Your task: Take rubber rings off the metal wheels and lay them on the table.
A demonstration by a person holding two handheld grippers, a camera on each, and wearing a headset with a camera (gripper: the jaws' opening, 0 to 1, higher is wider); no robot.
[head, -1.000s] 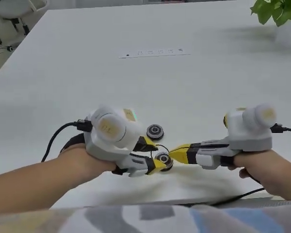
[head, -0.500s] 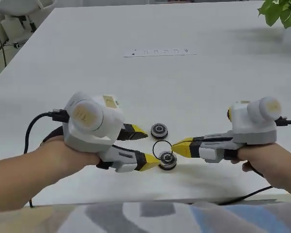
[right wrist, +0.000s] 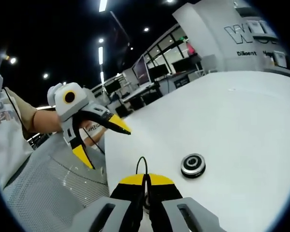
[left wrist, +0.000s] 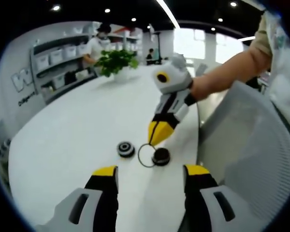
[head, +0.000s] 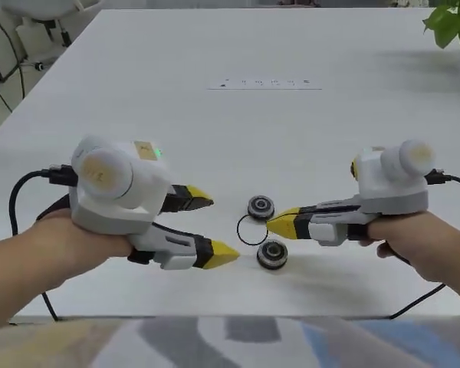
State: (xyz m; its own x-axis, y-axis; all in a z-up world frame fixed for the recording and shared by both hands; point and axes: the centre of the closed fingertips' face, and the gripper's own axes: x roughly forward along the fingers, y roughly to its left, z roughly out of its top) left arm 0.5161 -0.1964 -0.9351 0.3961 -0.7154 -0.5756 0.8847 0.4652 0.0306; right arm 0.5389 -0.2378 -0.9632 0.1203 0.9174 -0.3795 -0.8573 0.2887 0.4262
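Observation:
Two metal wheels lie on the white table (head: 215,138): the far wheel (head: 261,207) and the near wheel (head: 272,254). Between them a thin black rubber ring (head: 250,230) hangs from my right gripper (head: 273,225), whose jaws are shut on its edge. My left gripper (head: 220,228) stands open a little to the left, nothing between its yellow tips. In the left gripper view, both wheels (left wrist: 125,149) (left wrist: 160,157) and the ring (left wrist: 145,155) lie beyond my open left gripper (left wrist: 151,171). The right gripper view shows the right gripper (right wrist: 145,181) pinching the ring (right wrist: 141,165), with one wheel (right wrist: 192,165) beside it.
A flat white strip (head: 264,83) lies far back on the table. A green plant (head: 454,19) stands at the back right and a chair (head: 46,11) off the back left corner. The table's front edge runs just below my hands. Cables trail from both grippers.
My left gripper let go of the near wheel, opened and drew back to the left. The ring came off that wheel and now hangs from the shut right gripper.

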